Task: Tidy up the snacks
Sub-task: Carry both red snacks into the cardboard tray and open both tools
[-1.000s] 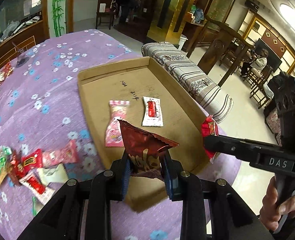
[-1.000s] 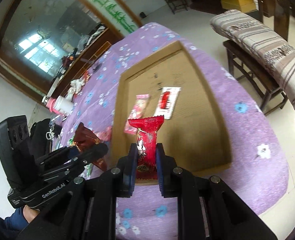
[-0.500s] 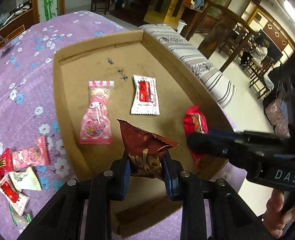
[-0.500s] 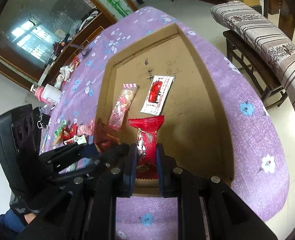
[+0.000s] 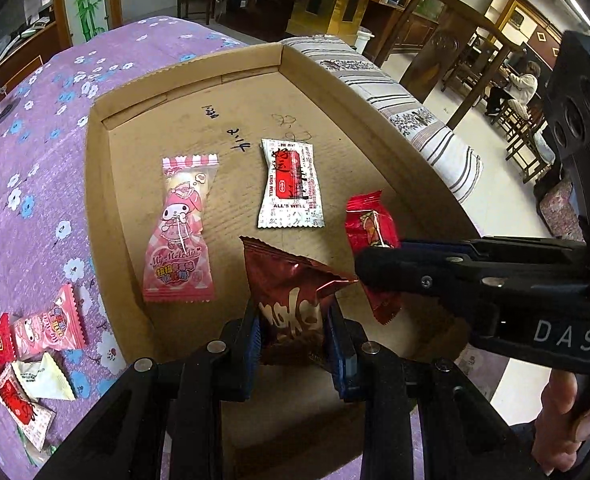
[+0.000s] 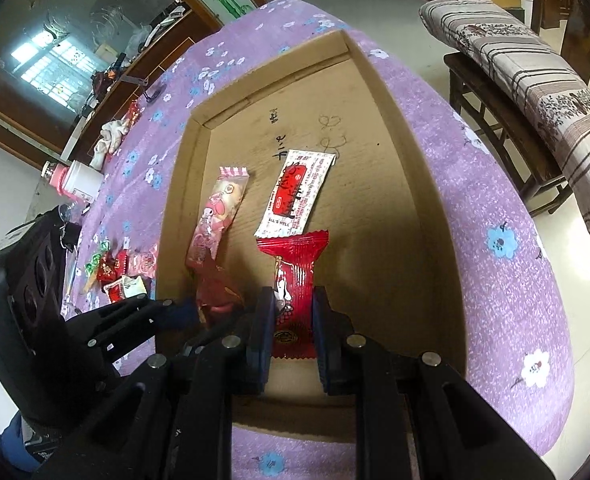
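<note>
A shallow cardboard tray (image 5: pixel 95 184) (image 6: pixel 431 216) lies on the purple flowered tablecloth. Inside it rest a pink character-print packet (image 5: pixel 179 232) (image 6: pixel 215 220) and a white-and-red packet (image 5: pixel 291 184) (image 6: pixel 295 196). My left gripper (image 5: pixel 293 320) is shut on a dark red foil snack (image 5: pixel 291 292), held over the tray's near part. Just to its right, my right gripper (image 6: pixel 292 316) is shut on a bright red snack packet (image 6: pixel 293 280) (image 5: pixel 369 224), also above the tray floor. The two held snacks hang side by side, almost touching.
Several loose snack packets (image 5: pixel 35 344) (image 6: pixel 123 268) lie on the cloth left of the tray. A striped cushioned bench (image 5: pixel 411 120) (image 6: pixel 535 92) stands beyond the table's right side. A pink-capped bottle (image 6: pixel 75 180) sits far left. A hand (image 5: pixel 559 412) holds the right gripper's handle.
Both grippers have come down and forward over the tray with their snacks still gripped; the tray and its two packets now look larger and nearer. The right gripper has drawn close beside the left.
</note>
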Tool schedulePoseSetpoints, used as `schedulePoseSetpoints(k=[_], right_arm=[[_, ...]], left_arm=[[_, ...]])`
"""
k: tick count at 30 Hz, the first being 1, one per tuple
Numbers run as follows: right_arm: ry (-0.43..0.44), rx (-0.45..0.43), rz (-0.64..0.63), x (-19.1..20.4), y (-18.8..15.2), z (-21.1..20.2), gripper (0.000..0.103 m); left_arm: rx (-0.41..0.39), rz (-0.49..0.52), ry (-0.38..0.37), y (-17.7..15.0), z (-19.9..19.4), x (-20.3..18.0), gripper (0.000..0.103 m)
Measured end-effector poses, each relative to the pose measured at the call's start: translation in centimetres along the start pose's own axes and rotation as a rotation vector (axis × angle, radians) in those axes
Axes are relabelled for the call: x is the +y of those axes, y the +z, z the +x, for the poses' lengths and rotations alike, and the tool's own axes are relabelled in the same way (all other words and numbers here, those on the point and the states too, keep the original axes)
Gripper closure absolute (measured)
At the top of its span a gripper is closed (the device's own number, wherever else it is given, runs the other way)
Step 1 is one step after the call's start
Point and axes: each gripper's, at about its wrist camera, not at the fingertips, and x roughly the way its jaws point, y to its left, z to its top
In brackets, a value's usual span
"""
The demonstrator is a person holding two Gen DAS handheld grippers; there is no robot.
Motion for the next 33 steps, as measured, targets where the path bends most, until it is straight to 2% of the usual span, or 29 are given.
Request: schedulePoseSetpoints(k=[10, 15, 20, 33], right_arm=[[-0.009, -0.005, -0.015, 0.2, 0.4, 0.2, 0.085], [-0.013, -0.022, -0.014, 0.2, 0.5, -0.3, 0.085], [-0.018, -0.039, -0.008, 0.2, 0.4, -0.8, 0.085], [-0.028, -0.089, -0.020, 1.7, -1.0, -2.8, 0.084]], left_arm=[[-0.001, 0.005, 0.008, 0.1, 0.2, 0.1, 0.072], [-0.008, -0.002, 0.010, 0.1, 0.0, 0.3, 0.058], [-0.018, -0.002, 0.010, 0.0, -0.5, 0.3, 0.057], [-0.108, 0.004, 0.012, -1.0, -4.4, 0.5, 0.057]])
